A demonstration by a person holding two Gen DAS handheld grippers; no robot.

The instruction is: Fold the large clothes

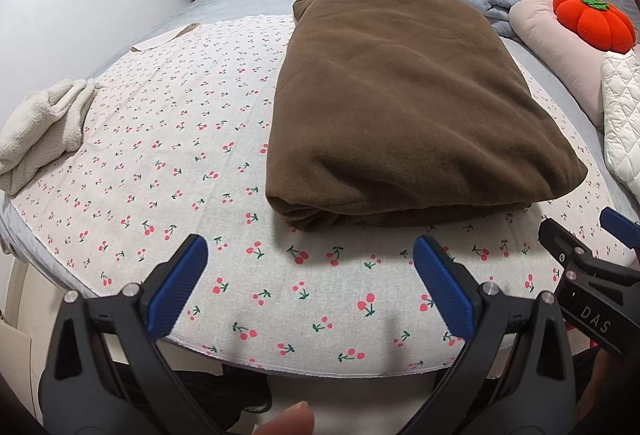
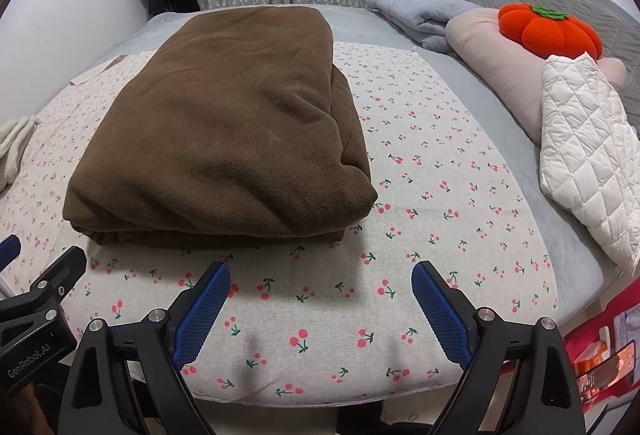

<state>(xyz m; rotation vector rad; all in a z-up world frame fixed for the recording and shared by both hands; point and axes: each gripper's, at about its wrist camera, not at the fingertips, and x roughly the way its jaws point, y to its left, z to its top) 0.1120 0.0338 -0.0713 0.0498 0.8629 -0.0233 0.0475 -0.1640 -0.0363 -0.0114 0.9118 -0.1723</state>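
Brown fleece garment [image 1: 400,107], folded into a thick rectangle, lying flat on cherry-print sheet [image 1: 180,139]

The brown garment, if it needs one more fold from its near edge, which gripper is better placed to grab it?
Likely the left gripper: it is open, and the brown garment has its near fold just ahead of it. The right gripper, also open, faces the garment's loose right corner.

The white quilted piece [image 1: 622,123] is cut off at the right edge of the left wrist view; the cream fleece [image 2: 14,143] barely shows at the right wrist view's left edge; the brown garment [image 1: 384,107] hides its own inner layers; a fingertip [image 1: 288,420] is cropped at the bottom.
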